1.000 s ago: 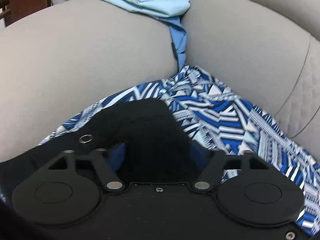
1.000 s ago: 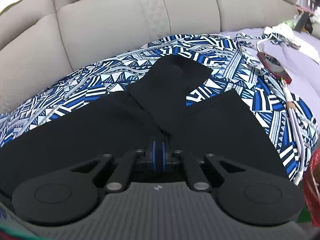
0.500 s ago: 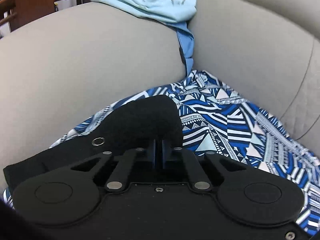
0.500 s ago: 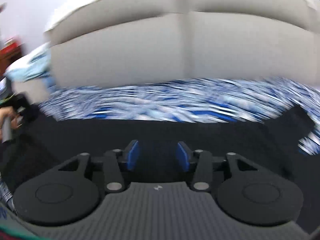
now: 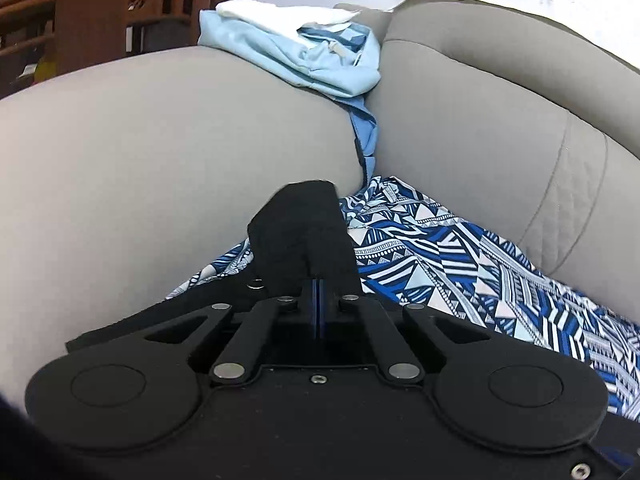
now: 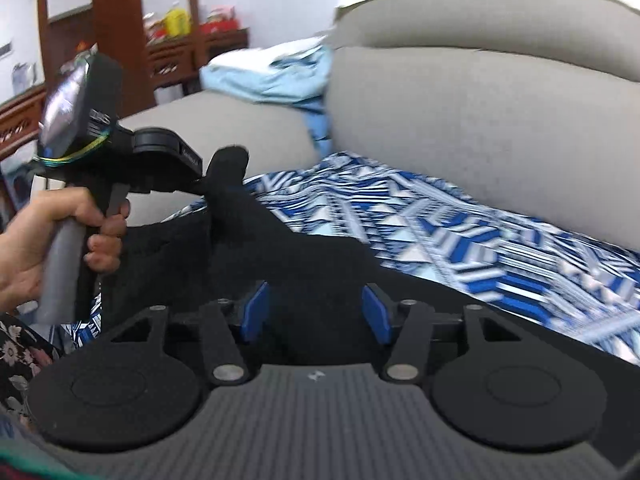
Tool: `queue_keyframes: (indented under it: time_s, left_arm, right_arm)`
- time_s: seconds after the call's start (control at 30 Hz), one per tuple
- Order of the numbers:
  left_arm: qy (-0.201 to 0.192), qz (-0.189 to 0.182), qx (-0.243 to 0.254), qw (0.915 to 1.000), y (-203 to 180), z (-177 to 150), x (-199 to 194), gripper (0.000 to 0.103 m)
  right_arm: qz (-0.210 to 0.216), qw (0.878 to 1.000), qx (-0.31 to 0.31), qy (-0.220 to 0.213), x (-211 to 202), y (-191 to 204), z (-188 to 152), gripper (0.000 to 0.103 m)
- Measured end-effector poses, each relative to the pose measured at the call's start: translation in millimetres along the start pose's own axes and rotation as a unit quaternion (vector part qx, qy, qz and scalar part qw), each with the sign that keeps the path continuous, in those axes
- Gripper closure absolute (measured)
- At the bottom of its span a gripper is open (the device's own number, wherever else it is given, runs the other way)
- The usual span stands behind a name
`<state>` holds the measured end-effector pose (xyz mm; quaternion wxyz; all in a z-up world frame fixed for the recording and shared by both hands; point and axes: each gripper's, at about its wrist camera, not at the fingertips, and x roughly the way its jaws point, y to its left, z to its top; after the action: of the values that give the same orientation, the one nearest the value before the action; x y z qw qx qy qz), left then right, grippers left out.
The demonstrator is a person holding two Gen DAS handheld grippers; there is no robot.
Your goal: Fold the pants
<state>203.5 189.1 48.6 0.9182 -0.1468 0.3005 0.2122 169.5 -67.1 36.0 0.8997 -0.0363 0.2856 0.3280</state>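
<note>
Black pants (image 6: 304, 256) lie on a blue-and-white patterned cloth (image 6: 460, 236) over a grey sofa seat. My left gripper (image 5: 319, 300) is shut on a bunched edge of the pants (image 5: 300, 236) and lifts it near the sofa arm; a metal button (image 5: 255, 283) shows beside it. In the right wrist view the left gripper (image 6: 204, 180) shows at the left, held by a hand, with pants fabric pinched. My right gripper (image 6: 316, 312) is open, its blue pads (image 6: 256, 312) spread just above the black fabric, holding nothing.
A grey sofa arm (image 5: 160, 152) rises at the left and the backrest (image 5: 500, 128) at the right. Light-blue clothes (image 5: 312, 60) are heaped on the arm's top. Wooden furniture (image 5: 100, 12) stands behind the sofa.
My left gripper shut on the pants edge and raised it. My right gripper let go of the pants, opened wide and swung left toward the left gripper.
</note>
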Motion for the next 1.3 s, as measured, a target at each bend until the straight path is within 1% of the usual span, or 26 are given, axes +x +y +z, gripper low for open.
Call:
queue_keyframes:
  time_s: [0.1, 0.27, 0.47, 0.5, 0.53, 0.57, 0.6, 0.63, 0.67, 0.7, 0.77, 0.8, 0.87, 0.9, 0.93, 0.97, 1.03, 1.1, 1.17, 1.23, 1.3]
  left_arm:
    - [-0.001, -0.008, -0.008, 0.9999, 7.9, -3.8, -4.0, 0.101]
    - [-0.004, -0.017, -0.018, 0.9997, 23.7, -10.8, -10.6, 0.101]
    - [0.003, -0.026, -0.043, 0.9987, 49.3, -17.3, -20.1, 0.101]
    - [0.006, -0.027, -0.046, 0.9986, 53.2, -18.7, -21.1, 0.101]
    - [0.010, -0.029, -0.049, 0.9983, 57.9, -20.9, -21.9, 0.101]
    - [0.014, -0.032, -0.053, 0.9980, 61.5, -23.2, -22.6, 0.100]
    - [0.019, -0.035, -0.057, 0.9976, 65.2, -25.4, -23.0, 0.100]
    - [0.024, -0.040, -0.062, 0.9970, 69.8, -28.0, -23.3, 0.099]
    - [0.027, -0.046, -0.066, 0.9964, 73.4, -30.2, -24.1, 0.099]
    - [0.028, -0.053, -0.068, 0.9959, 77.4, -32.8, -25.5, 0.098]
    - [0.032, -0.065, -0.078, 0.9943, 85.3, -36.7, -29.1, 0.090]
    - [0.036, -0.073, -0.084, 0.9931, 89.0, -38.2, -30.9, 0.088]
    - [0.045, -0.090, -0.098, 0.9901, 97.7, -40.1, -31.8, 0.075]
    - [0.051, -0.090, -0.106, 0.9890, 102.0, -41.6, -31.6, 0.072]
    - [0.055, -0.088, -0.112, 0.9883, 105.7, -43.3, -31.4, 0.065]
    - [0.060, -0.088, -0.116, 0.9876, 109.9, -45.3, -30.1, 0.062]
    - [0.069, -0.091, -0.131, 0.9848, 115.4, -47.5, -24.5, 0.060]
    - [0.080, -0.102, -0.151, 0.9799, 120.5, -46.8, -13.7, 0.055]
    - [0.087, -0.099, -0.167, 0.9772, 120.5, -44.0, -1.0, 0.052]
    - [0.083, -0.084, -0.167, 0.9788, 117.4, -39.9, 13.0, 0.052]
    - [0.074, -0.058, -0.159, 0.9828, 111.0, -35.9, 23.8, 0.060]
  right_arm:
    - [0.007, 1.000, -0.011, 0.011, 26.5, 12.0, 5.8, 0.035]
    - [0.007, 0.999, -0.051, 0.013, 53.8, 24.5, 16.6, 0.035]
    - [0.020, 0.994, -0.108, 0.028, 73.3, 47.2, 26.0, 0.035]
    - [0.022, 0.992, -0.119, 0.033, 75.3, 51.3, 24.8, 0.037]
    - [0.025, 0.991, -0.129, 0.040, 77.0, 55.5, 23.1, 0.044]
    - [0.028, 0.990, -0.133, 0.045, 77.1, 58.7, 20.7, 0.063]
    - [0.031, 0.989, -0.135, 0.052, 76.8, 61.7, 18.2, 0.080]
    - [0.032, 0.988, -0.138, 0.057, 77.6, 64.9, 16.0, 0.084]
    - [0.031, 0.988, -0.142, 0.059, 75.4, 68.8, 12.6, 0.091]
    - [0.027, 0.987, -0.147, 0.059, 72.6, 73.1, 9.3, 0.092]
    - [0.024, 0.985, -0.158, 0.060, 66.7, 82.9, 2.4, 0.094]
    - [0.025, 0.985, -0.160, 0.061, 64.6, 87.5, 0.3, 0.095]
    - [0.030, 0.984, -0.165, 0.063, 59.6, 97.4, -5.5, 0.097]
    - [0.031, 0.983, -0.168, 0.064, 56.6, 102.5, -8.1, 0.097]
    - [0.032, 0.983, -0.172, 0.065, 53.1, 108.1, -11.7, 0.097]
    - [0.032, 0.982, -0.175, 0.064, 50.8, 112.5, -14.0, 0.097]
    - [0.027, 0.981, -0.184, 0.062, 45.8, 121.4, -19.3, 0.098]
    - [0.026, 0.979, -0.188, 0.067, 43.8, 126.4, -23.3, 0.098]
    - [0.033, 0.979, -0.186, 0.073, 42.9, 130.2, -27.5, 0.099]
    - [0.037, 0.979, -0.187, 0.077, 41.8, 136.0, -32.9, 0.099]
    - [0.036, 0.977, -0.193, 0.079, 41.4, 141.8, -37.5, 0.099]
